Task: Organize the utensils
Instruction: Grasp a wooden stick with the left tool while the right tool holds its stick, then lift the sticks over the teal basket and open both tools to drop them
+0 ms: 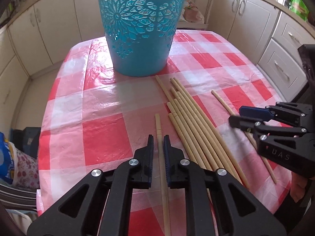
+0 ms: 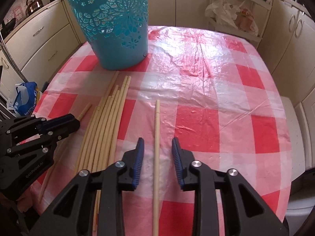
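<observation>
A tall blue cut-out basket (image 1: 137,29) (image 2: 114,29) stands upright at the far side of the checked table. Several pale wooden chopsticks (image 1: 187,122) (image 2: 106,122) lie in a loose bundle in front of it. My left gripper (image 1: 158,137) (image 2: 75,121) is shut on a single chopstick (image 1: 158,123) (image 2: 85,109) left of the bundle, its tip poking out ahead of the jaws. My right gripper (image 2: 157,140) (image 1: 235,116) is open astride another lone chopstick (image 2: 157,118) (image 1: 220,100) right of the bundle; the blue pads stand apart from it.
The red-and-white plastic tablecloth (image 2: 216,118) covers a rounded table. Cream kitchen cabinets (image 1: 246,15) surround it. A white rack with plastic bags (image 2: 232,13) stands behind, a kettle (image 2: 34,5) sits on the left counter, and a blue bag (image 2: 25,96) lies on the floor.
</observation>
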